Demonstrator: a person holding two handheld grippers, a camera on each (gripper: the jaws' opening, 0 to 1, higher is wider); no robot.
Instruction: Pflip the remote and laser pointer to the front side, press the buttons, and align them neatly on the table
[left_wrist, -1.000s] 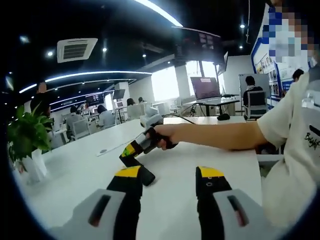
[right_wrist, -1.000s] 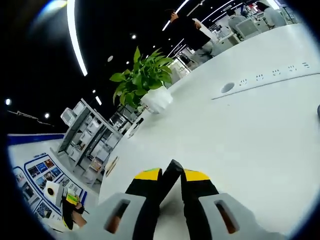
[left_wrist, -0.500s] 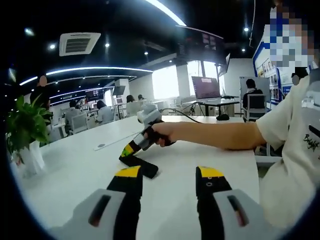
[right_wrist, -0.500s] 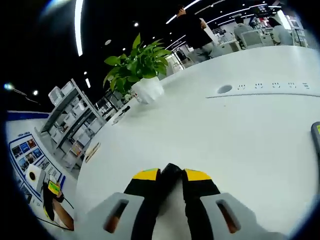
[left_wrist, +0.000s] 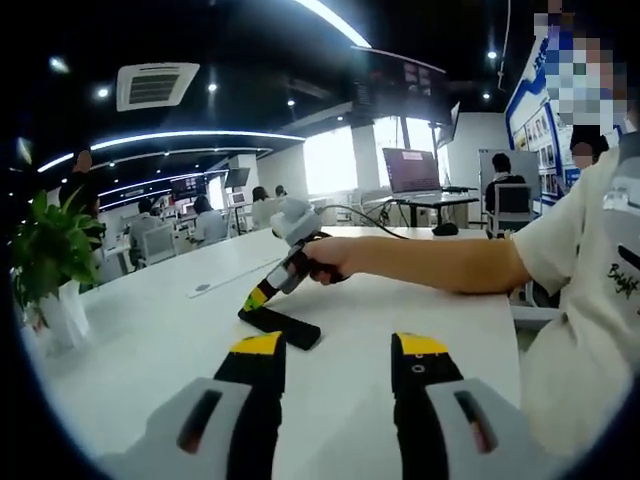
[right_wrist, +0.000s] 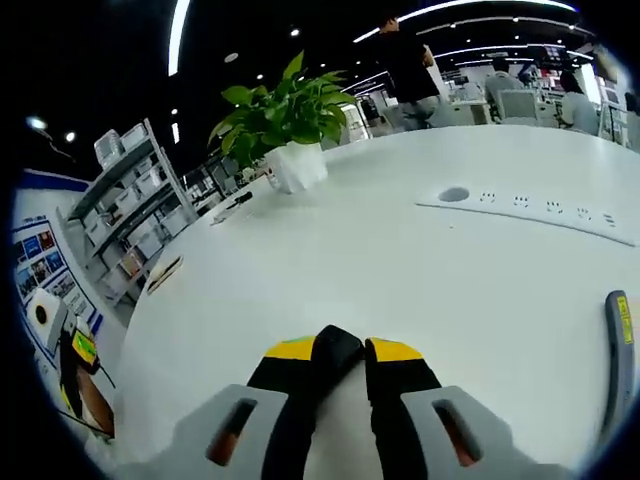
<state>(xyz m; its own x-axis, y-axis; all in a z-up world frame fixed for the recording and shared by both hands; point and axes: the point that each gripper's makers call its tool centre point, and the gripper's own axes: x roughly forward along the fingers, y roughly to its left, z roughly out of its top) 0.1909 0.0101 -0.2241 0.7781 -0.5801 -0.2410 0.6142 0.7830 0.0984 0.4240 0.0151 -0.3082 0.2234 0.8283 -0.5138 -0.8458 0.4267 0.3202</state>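
Observation:
In the left gripper view, a black remote (left_wrist: 283, 326) lies nearly flat on the white table (left_wrist: 150, 350). My right gripper (left_wrist: 257, 298), held in a person's hand, reaches in from the right and is shut on the remote's far end. My left gripper (left_wrist: 340, 346) stands open in the foreground with nothing between its jaws, just short of the remote. In the right gripper view, my right gripper (right_wrist: 342, 352) is shut on the remote's black end (right_wrist: 337, 340). A slim grey laser pointer (right_wrist: 617, 360) with a yellow label lies at the right edge.
A potted plant (right_wrist: 285, 110) in a white pot stands on the table (right_wrist: 420, 270), also seen as the plant (left_wrist: 50, 265) at the left. A socket strip (right_wrist: 530, 205) and a round grommet (right_wrist: 453, 194) are set into the tabletop. The person's forearm (left_wrist: 430, 265) crosses the table.
The right gripper has lowered the remote from a steep tilt to nearly flat on the table. The right gripper view swung, bringing the laser pointer into its right edge. The left gripper stayed open.

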